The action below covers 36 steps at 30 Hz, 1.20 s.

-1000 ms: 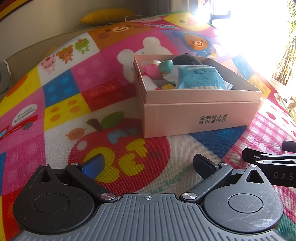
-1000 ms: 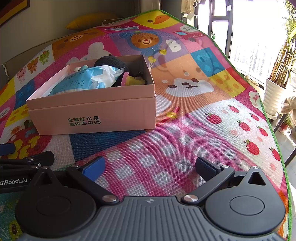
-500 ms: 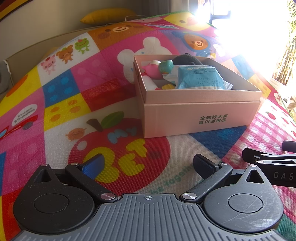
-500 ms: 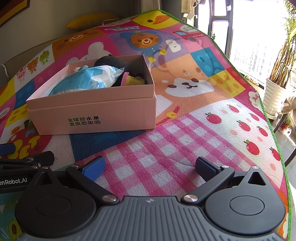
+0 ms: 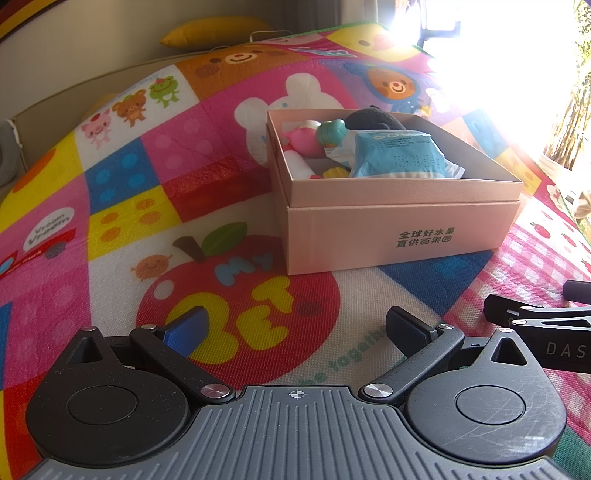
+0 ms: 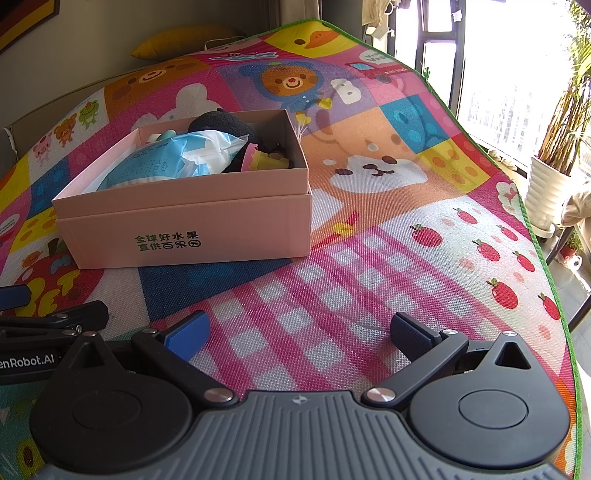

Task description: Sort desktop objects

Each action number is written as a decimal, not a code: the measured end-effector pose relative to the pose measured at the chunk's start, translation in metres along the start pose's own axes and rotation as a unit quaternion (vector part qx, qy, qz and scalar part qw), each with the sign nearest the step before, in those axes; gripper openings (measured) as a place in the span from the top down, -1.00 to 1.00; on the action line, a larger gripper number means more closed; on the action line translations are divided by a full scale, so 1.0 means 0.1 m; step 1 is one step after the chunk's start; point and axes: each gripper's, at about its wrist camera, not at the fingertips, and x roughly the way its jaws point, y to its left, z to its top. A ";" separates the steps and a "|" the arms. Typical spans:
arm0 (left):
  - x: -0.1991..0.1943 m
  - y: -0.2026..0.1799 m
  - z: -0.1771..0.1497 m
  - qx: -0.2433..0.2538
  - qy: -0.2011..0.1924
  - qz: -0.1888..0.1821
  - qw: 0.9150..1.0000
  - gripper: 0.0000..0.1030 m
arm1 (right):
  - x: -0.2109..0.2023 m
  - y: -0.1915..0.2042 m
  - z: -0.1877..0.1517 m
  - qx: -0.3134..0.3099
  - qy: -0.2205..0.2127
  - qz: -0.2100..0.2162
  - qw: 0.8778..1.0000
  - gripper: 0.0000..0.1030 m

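Surface: colourful play mat [image 5: 155,192] printed with cartoon animals, a big red apple and pink checks; it covers the whole work area, with a bright window and a potted plant [image 6: 554,155] off to the right.
Far edge: yellow cushion [image 5: 218,31] lies beyond the mat, against the wall.
Box: pink cardboard box [image 5: 402,236] with green printed characters on its front sits open on the mat, ahead of both tools and well apart from them.
Box contents: blue-and-white packet [image 5: 397,155] lies on top near the front wall; behind it a black plush item [image 5: 373,119], a teal toy [image 5: 332,133], a pink toy [image 5: 304,142] and a small yellow piece [image 5: 334,172] are packed together.
Left tool [image 5: 295,325]: jaws spread wide, nothing between them, held low over the apple print.
Right tool [image 6: 299,328]: jaws spread wide, gripping nothing, held low over the pink checked patch, just beside the left tool.
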 end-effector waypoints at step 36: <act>0.00 0.00 0.00 0.000 0.000 0.000 1.000 -1.00 | 0.01 0.00 0.01 0.000 0.000 0.000 1.000 -1.00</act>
